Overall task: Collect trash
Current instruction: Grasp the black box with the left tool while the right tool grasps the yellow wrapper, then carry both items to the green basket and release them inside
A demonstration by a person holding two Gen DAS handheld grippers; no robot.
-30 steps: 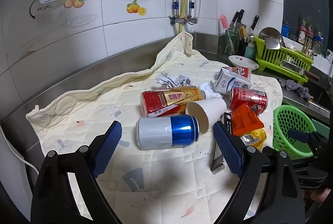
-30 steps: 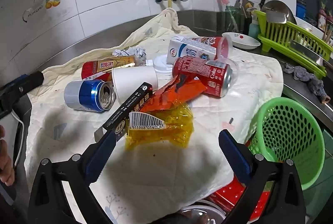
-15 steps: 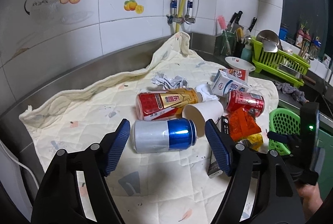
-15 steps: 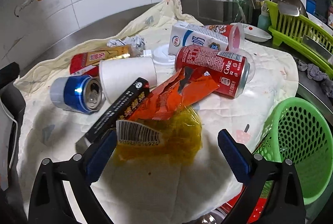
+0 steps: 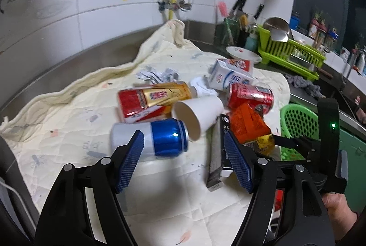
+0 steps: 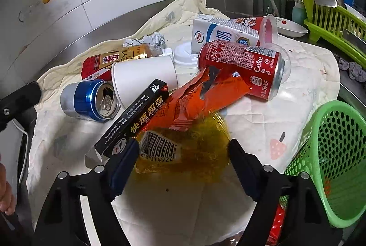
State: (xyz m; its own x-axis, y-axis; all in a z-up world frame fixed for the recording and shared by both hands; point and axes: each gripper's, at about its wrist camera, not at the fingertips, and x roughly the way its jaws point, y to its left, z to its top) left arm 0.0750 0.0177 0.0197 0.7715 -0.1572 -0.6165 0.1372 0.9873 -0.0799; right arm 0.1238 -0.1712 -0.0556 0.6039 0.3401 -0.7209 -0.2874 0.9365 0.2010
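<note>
A heap of trash lies on a cream quilted cloth (image 5: 75,138) spread over the counter, with a green perforated basket (image 6: 338,154) at about 3 o'clock of the heap, just off the cloth's edge – the likely bin.

The left tool (image 5: 184,154) is partly open and holds nothing; its blue pads stand either side of the near end of the blue-and-silver can (image 5: 151,139), which lies on its side at the heap's 7 o'clock, touching the white paper cup (image 5: 199,114). The pads do not look pressed on it yet. An empty can is light, stiff enough across its wall but easily dented, and smooth – it will roll, so take it across the middle of the barrel, not at the rim.

The right tool (image 6: 184,155) has its jaws closing, with the yellow crinkled wrapper (image 6: 196,150) and its barcode label between them; I judge the pads not yet squeezing it. The film is nearly weightless, soft and slippery, so it should be pinched where it bunches thickest. The orange snack packet (image 6: 196,97) overlaps its 12 o'clock edge and the black carton (image 6: 135,117) lies against its 10 o'clock side, so either could drag along.

Beyond sit a red Coke can (image 6: 242,65), a milk carton (image 6: 219,32) and a red-and-gold can (image 5: 153,99)
</note>
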